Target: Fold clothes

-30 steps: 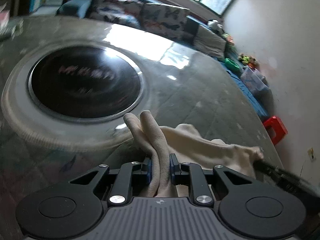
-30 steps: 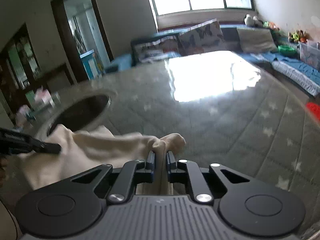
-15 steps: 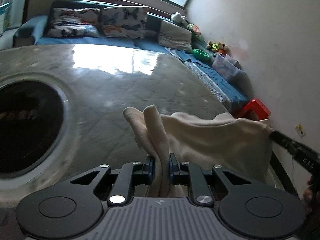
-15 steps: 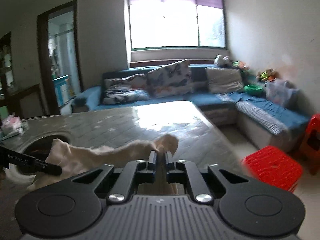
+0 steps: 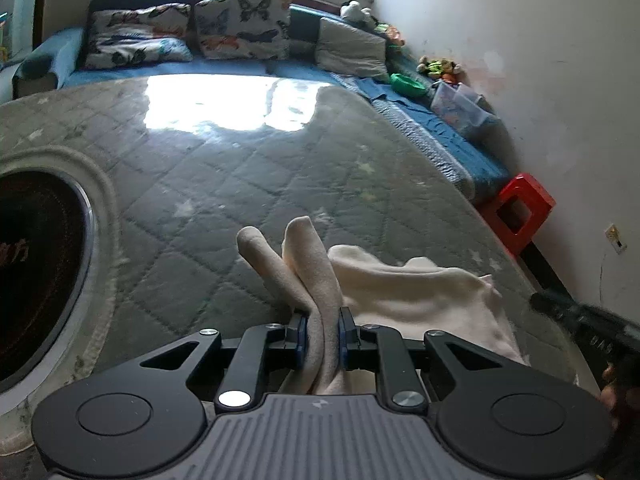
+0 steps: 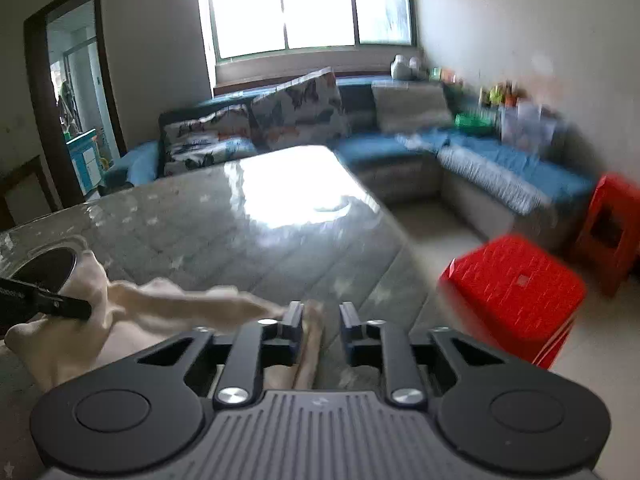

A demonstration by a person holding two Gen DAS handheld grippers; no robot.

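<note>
A: What does the left gripper have?
B: Its jaws are pinched tight on a bunched fold of the cream cloth, which trails off to the right over the grey quilted tabletop.

A: And the right gripper?
B: Its jaws stand apart with a clear gap. A cloth edge lies against the inner side of its left finger, but nothing is clamped.

A: Any containers?
B: A clear plastic bin sits on the blue sofa; its contents are too blurred to tell. A green bowl lies beside it. A red stool stands near the tabletop's edge.
</note>
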